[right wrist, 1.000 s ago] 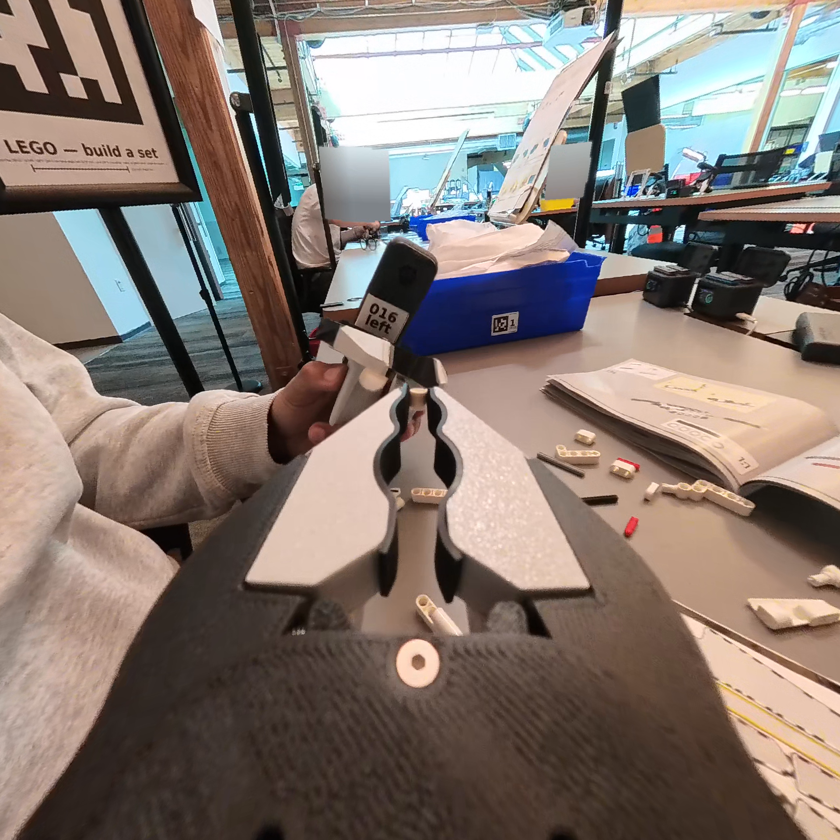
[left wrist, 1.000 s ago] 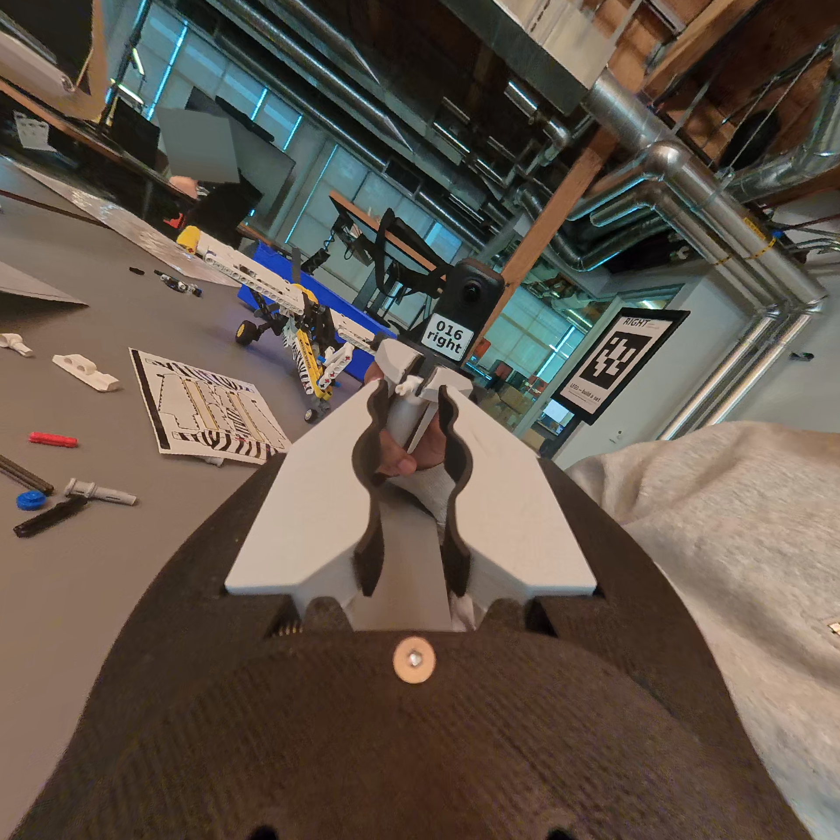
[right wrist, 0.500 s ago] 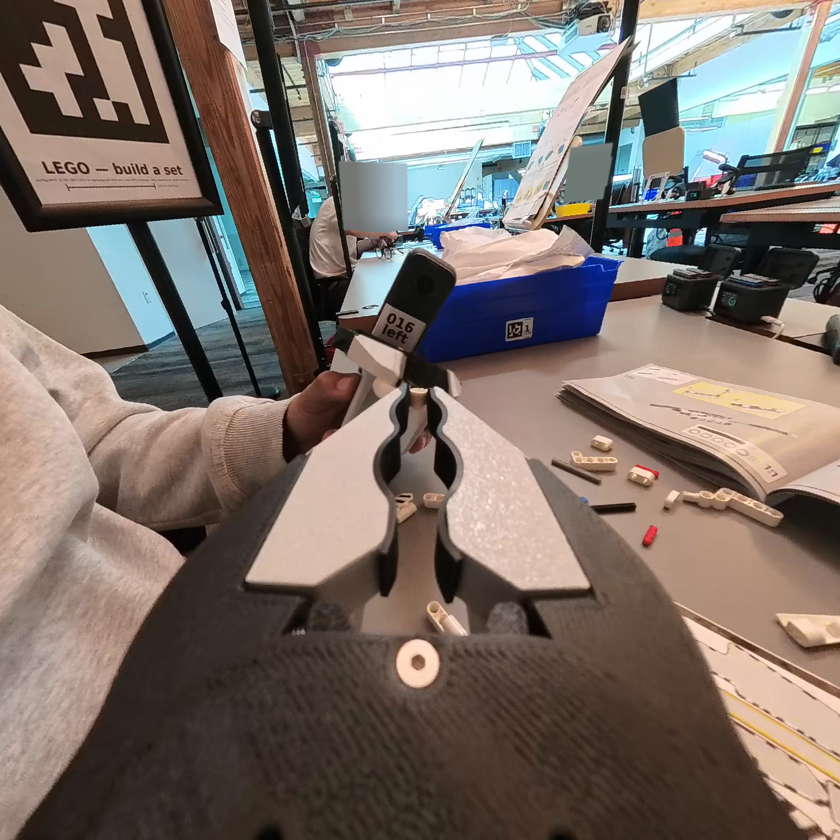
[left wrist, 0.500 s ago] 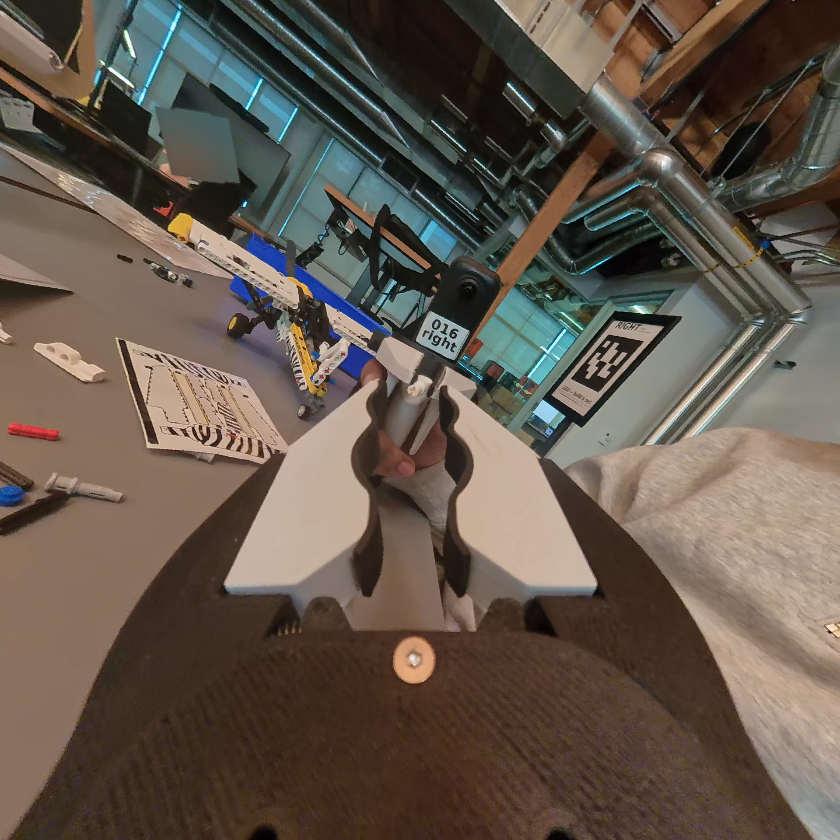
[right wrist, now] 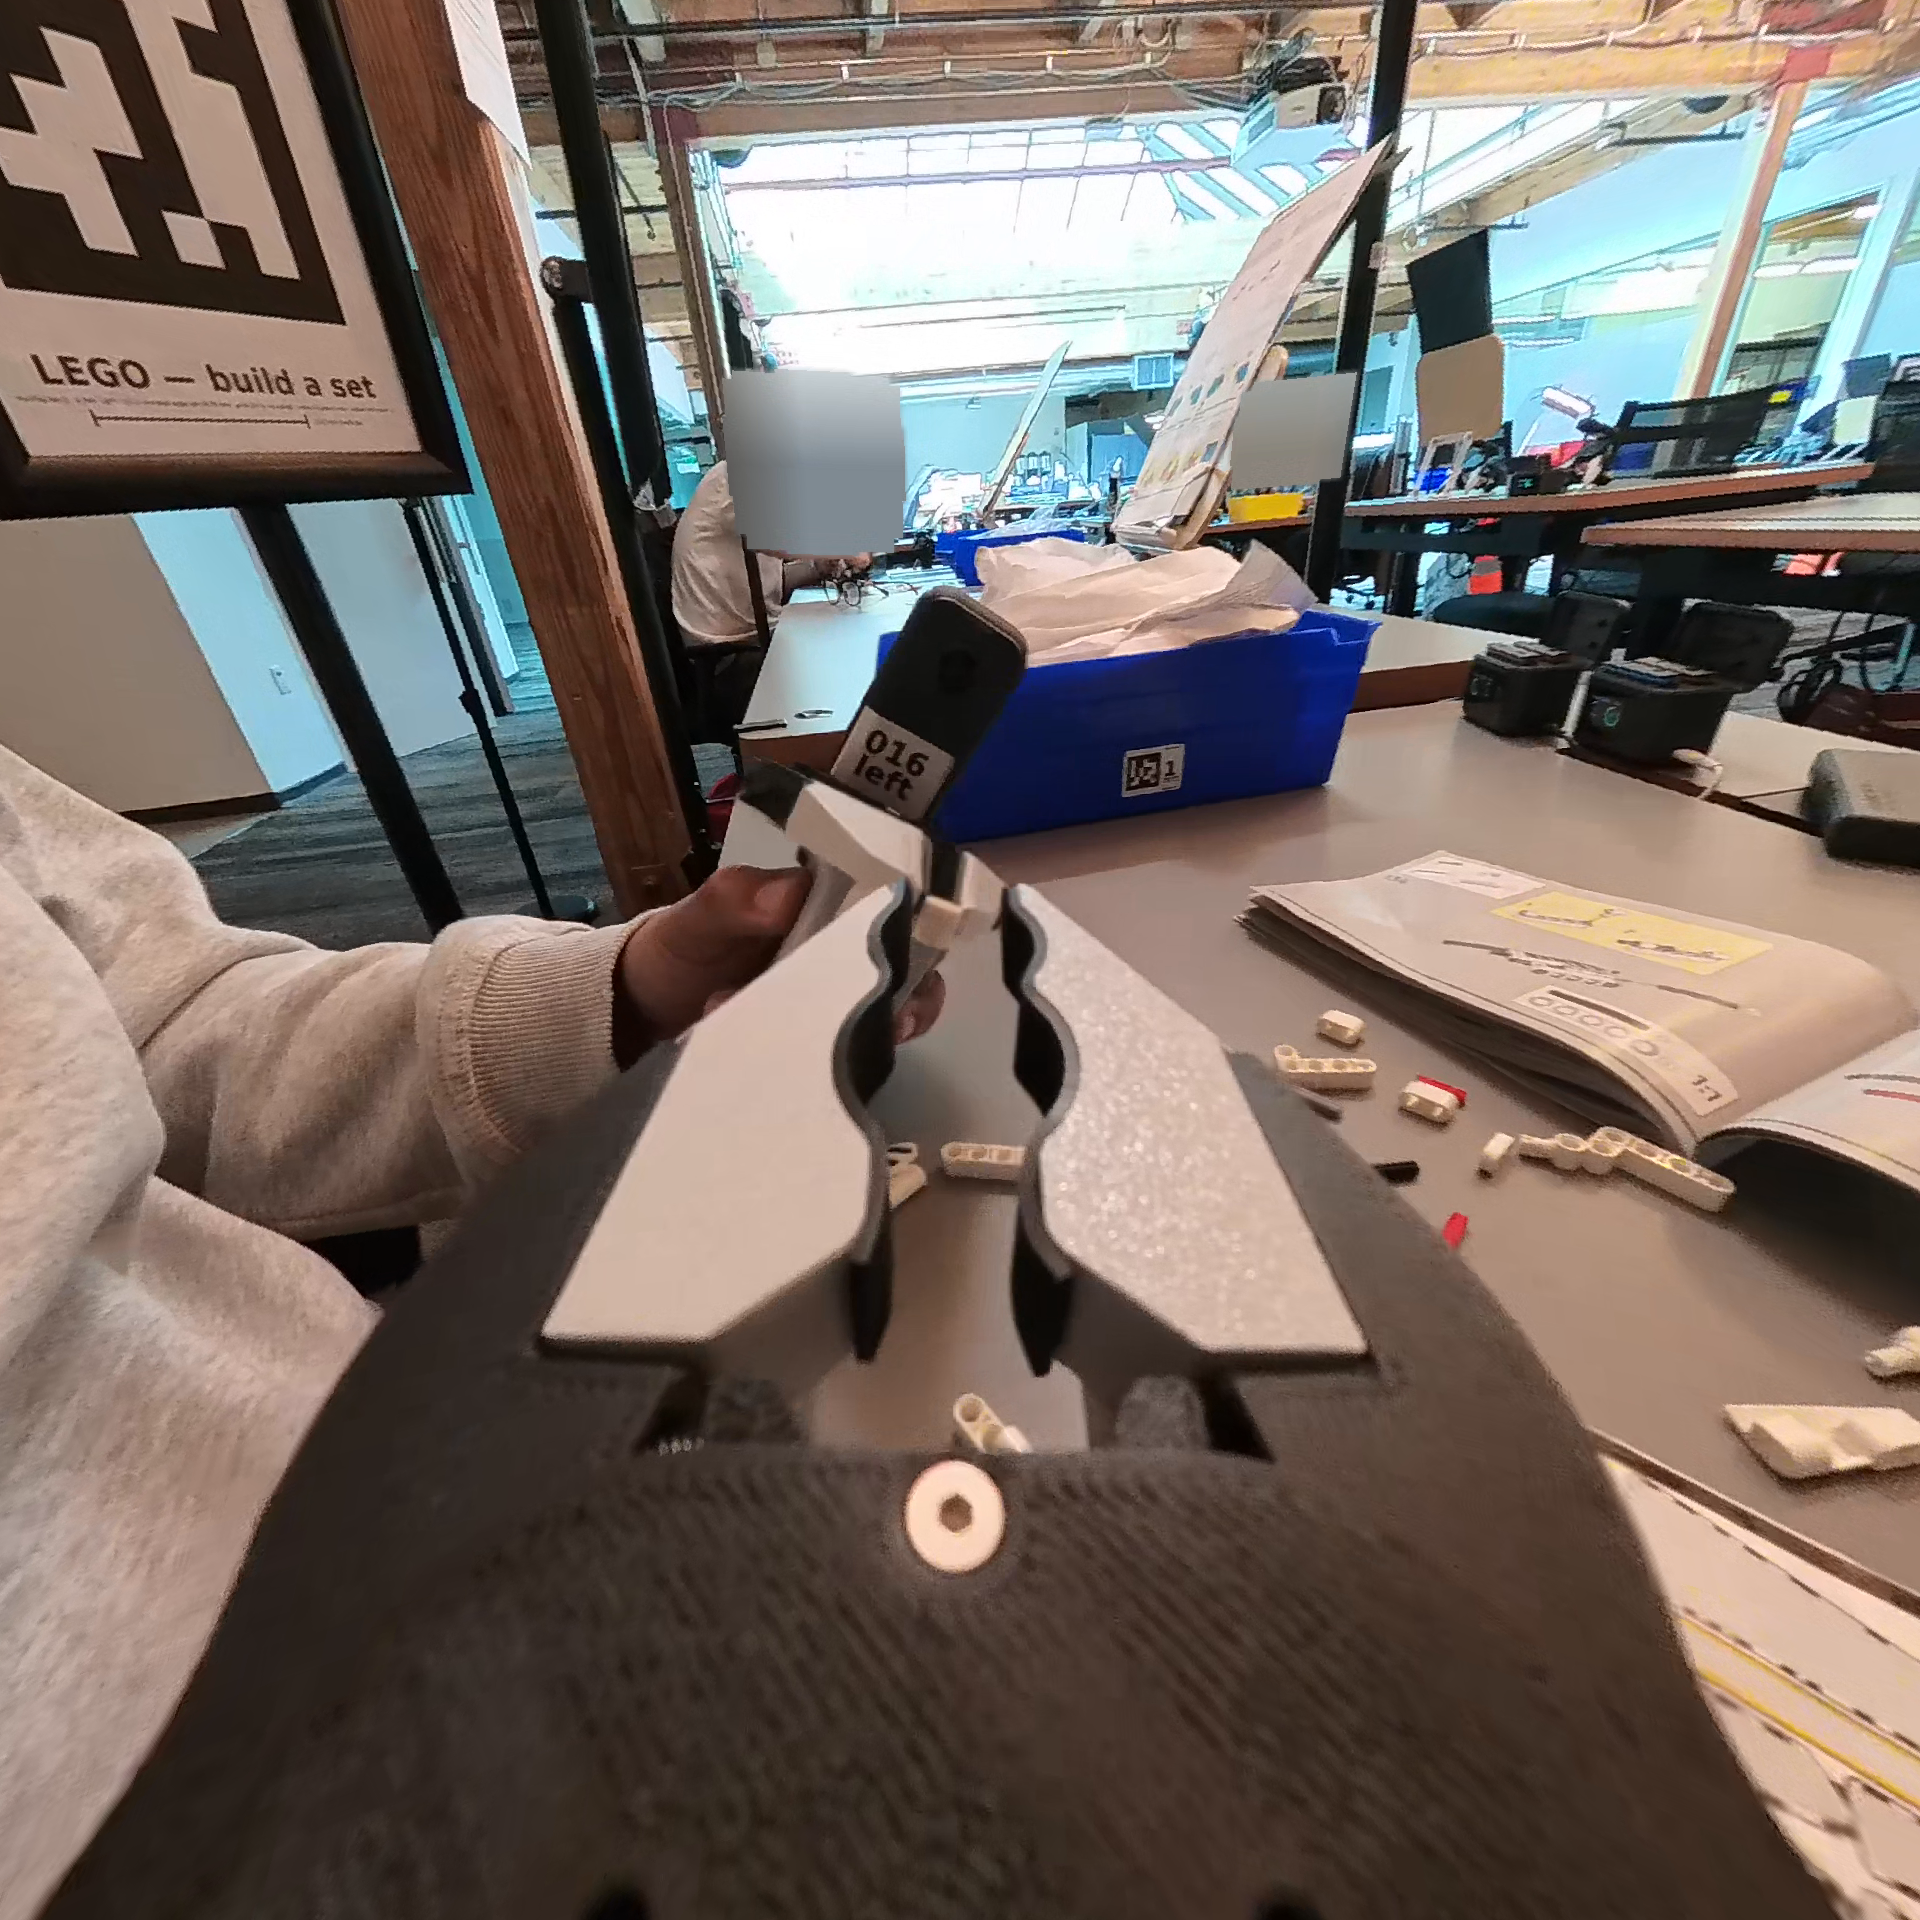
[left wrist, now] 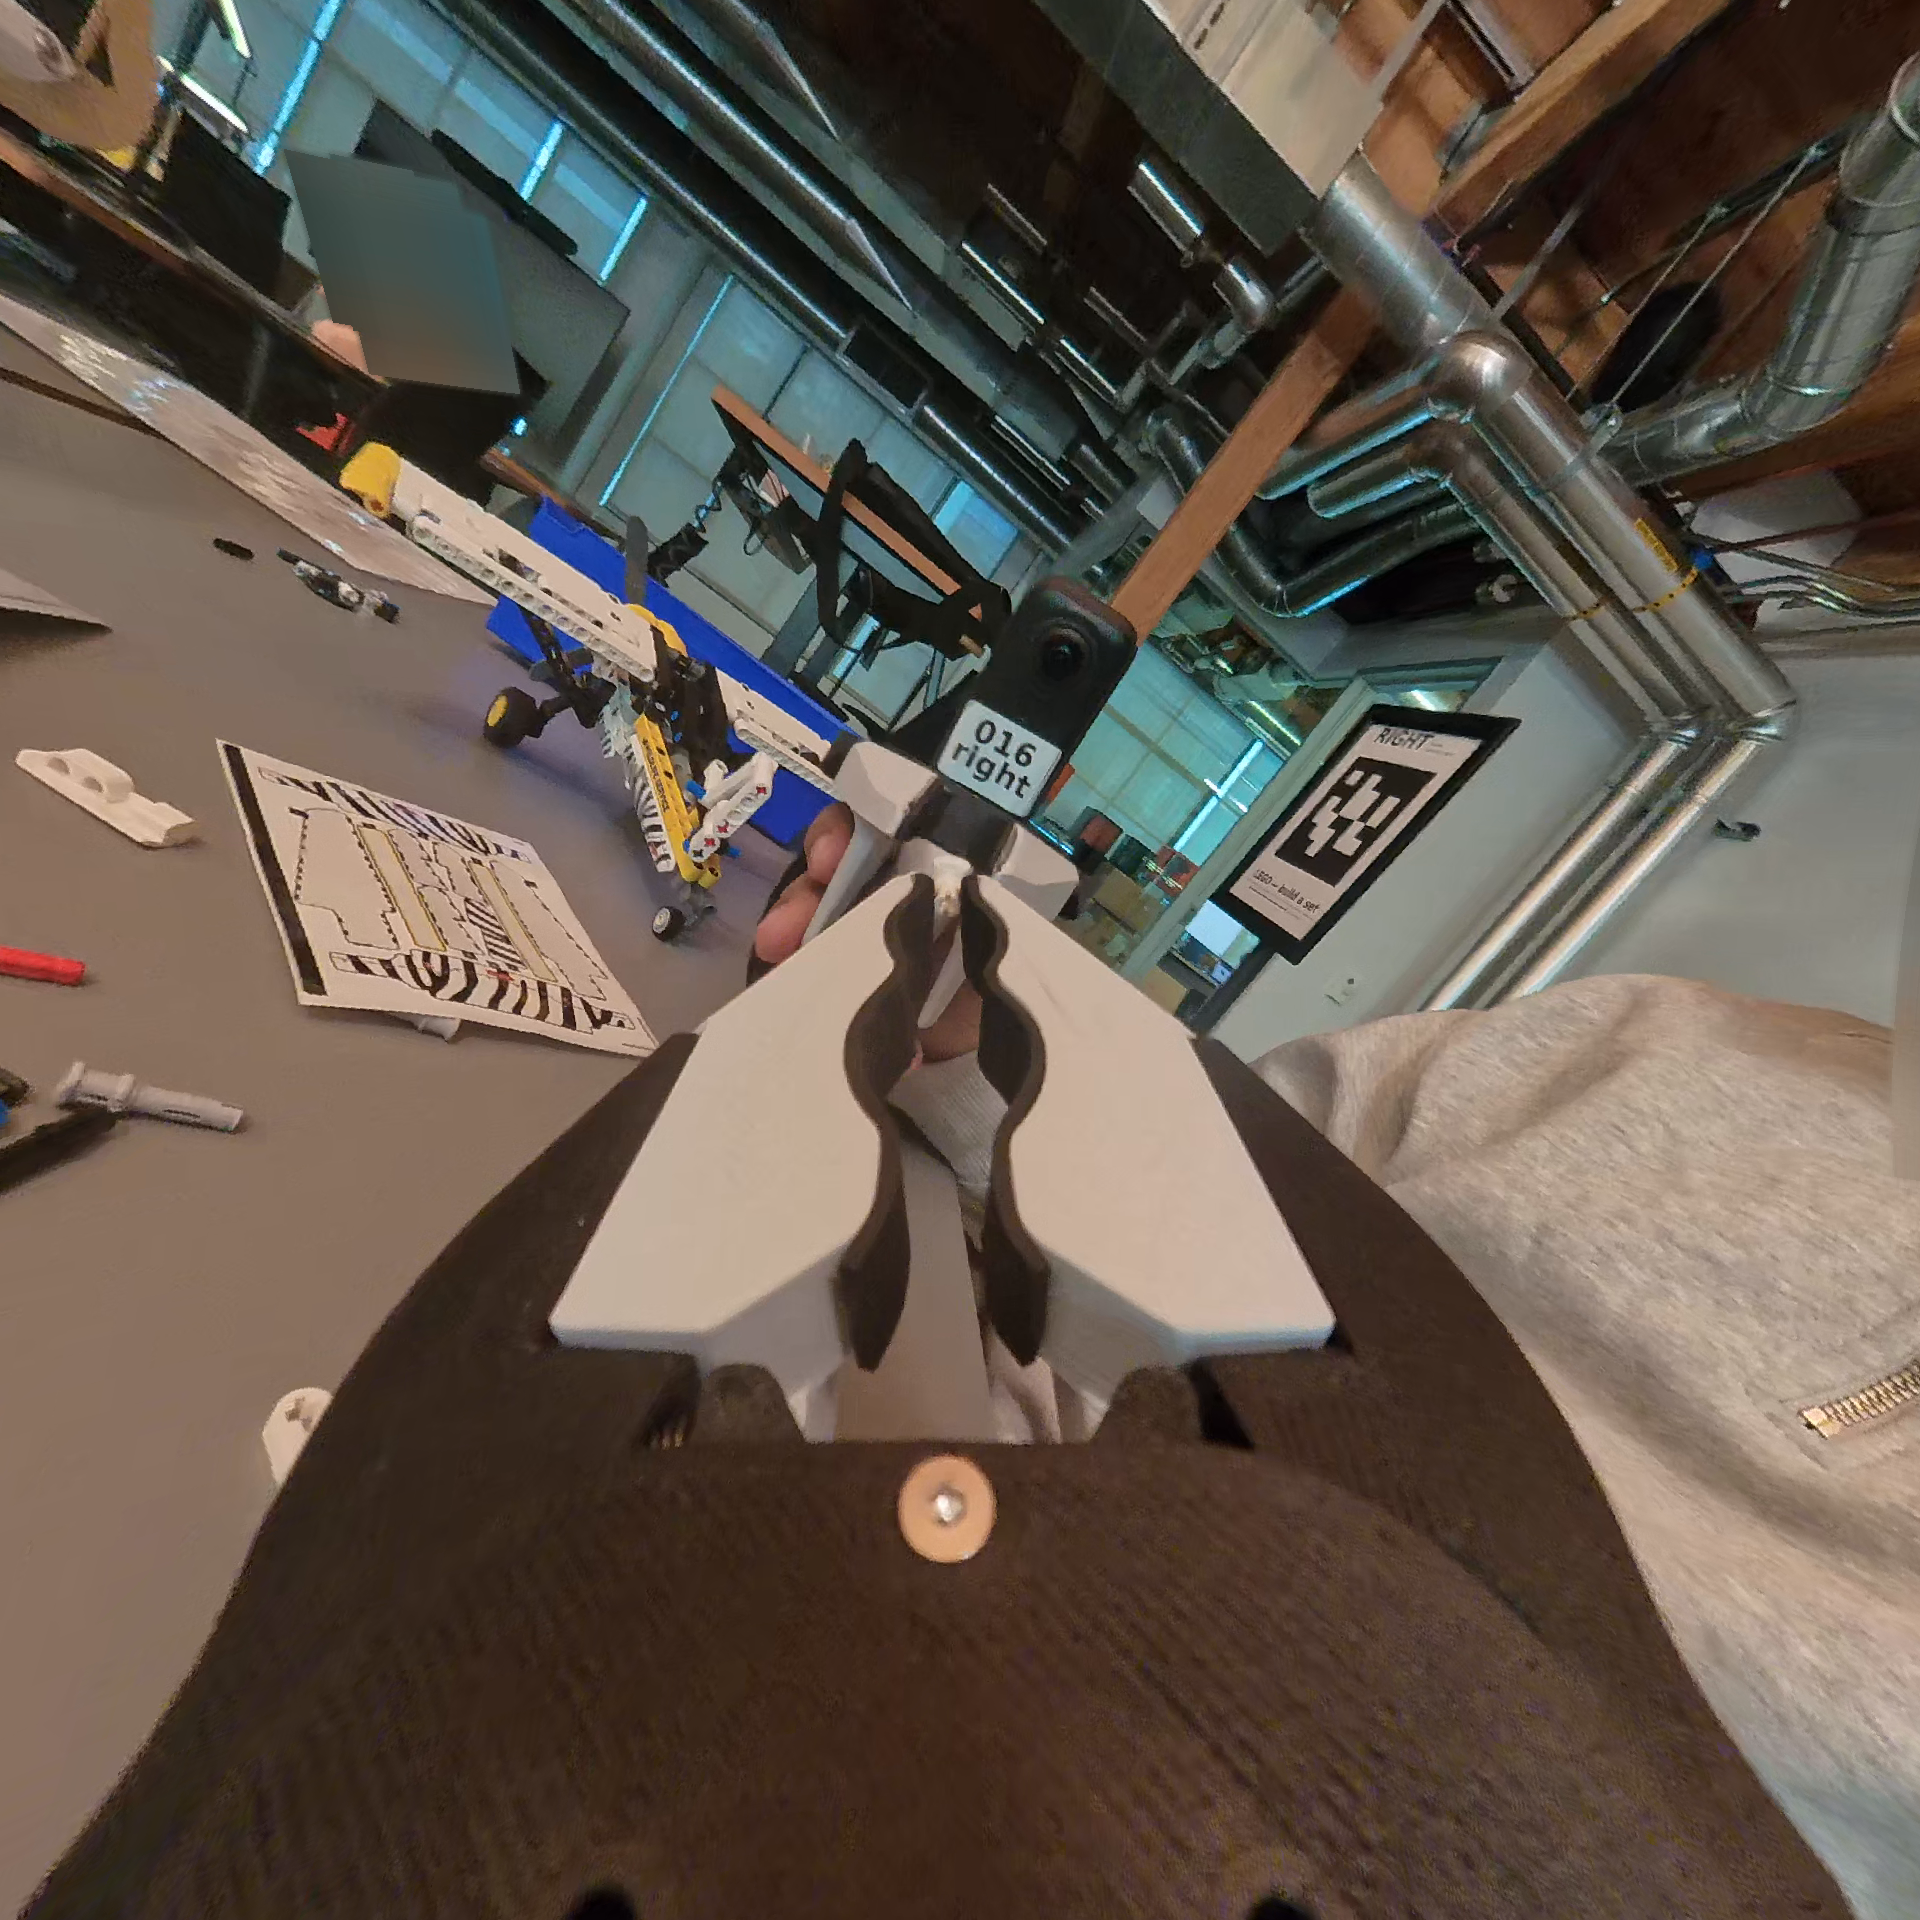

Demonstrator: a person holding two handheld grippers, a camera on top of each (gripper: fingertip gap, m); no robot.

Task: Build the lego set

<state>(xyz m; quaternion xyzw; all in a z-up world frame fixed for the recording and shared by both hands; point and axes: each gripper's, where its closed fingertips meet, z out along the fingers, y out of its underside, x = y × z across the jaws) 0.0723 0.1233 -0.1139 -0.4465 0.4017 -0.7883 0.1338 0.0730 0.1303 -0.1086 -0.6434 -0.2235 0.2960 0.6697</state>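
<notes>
Your left gripper [left wrist: 943, 891] pinches a small white lego piece [right wrist: 943, 916] at its tips, your right gripper [right wrist: 948, 920] gapes around it, both wearing printed white tags, above the surface [right wrist: 1351, 831].

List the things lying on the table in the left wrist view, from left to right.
Red pin → white block → grey peg → striped sticker sheet → yellow and white model.
</notes>
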